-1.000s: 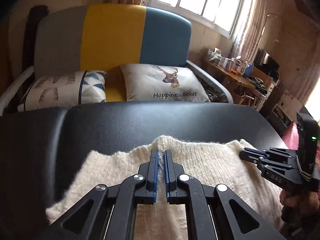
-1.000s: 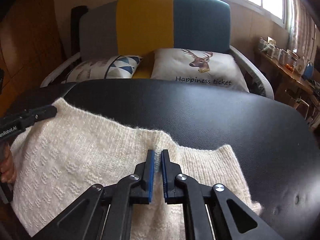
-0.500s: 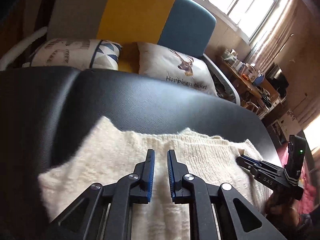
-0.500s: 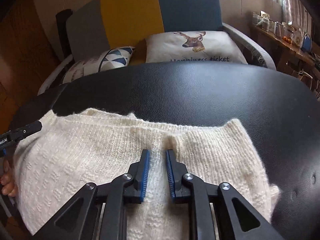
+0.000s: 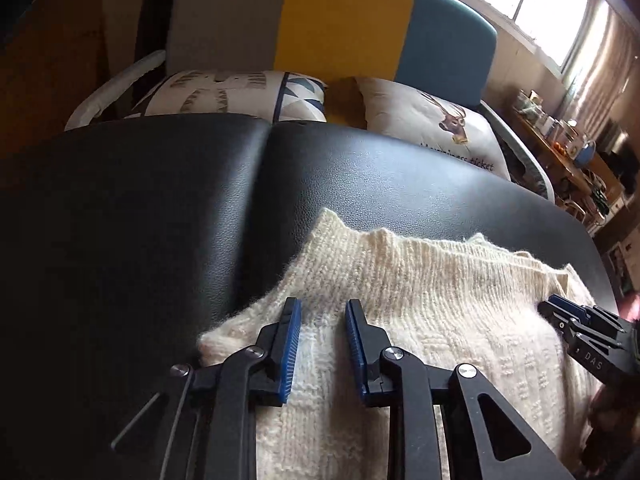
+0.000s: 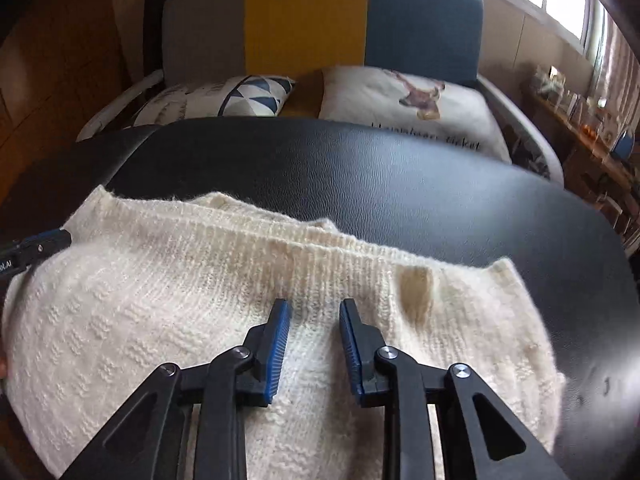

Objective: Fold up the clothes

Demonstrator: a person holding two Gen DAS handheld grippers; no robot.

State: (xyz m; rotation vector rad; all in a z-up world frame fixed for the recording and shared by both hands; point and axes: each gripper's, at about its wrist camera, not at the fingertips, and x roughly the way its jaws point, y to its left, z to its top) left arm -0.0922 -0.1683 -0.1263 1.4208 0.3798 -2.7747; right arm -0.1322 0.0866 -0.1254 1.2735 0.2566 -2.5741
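Note:
A cream knitted sweater (image 5: 420,300) lies folded on a black leather surface (image 5: 160,208), its ribbed edge toward the far side. My left gripper (image 5: 322,308) hovers open over the sweater's left part, nothing between its blue pads. The right gripper's tip (image 5: 572,320) shows at the right edge of the left wrist view. In the right wrist view the same sweater (image 6: 180,300) fills the lower frame. My right gripper (image 6: 314,306) stands open above its ribbed band, holding nothing. The left gripper's tip (image 6: 40,246) peeks in at the left edge.
Behind the black surface (image 6: 400,184) stands a sofa with a grey, yellow and blue back (image 5: 340,28) and two printed cushions (image 5: 436,120). A cluttered wooden shelf (image 5: 568,148) sits under the window at the right. A hand (image 5: 612,404) holds the right gripper.
Both grippers were shut on pinched folds of the sweater, then opened and let it go. The sweater now lies flat, and both grippers have drawn back slightly over it.

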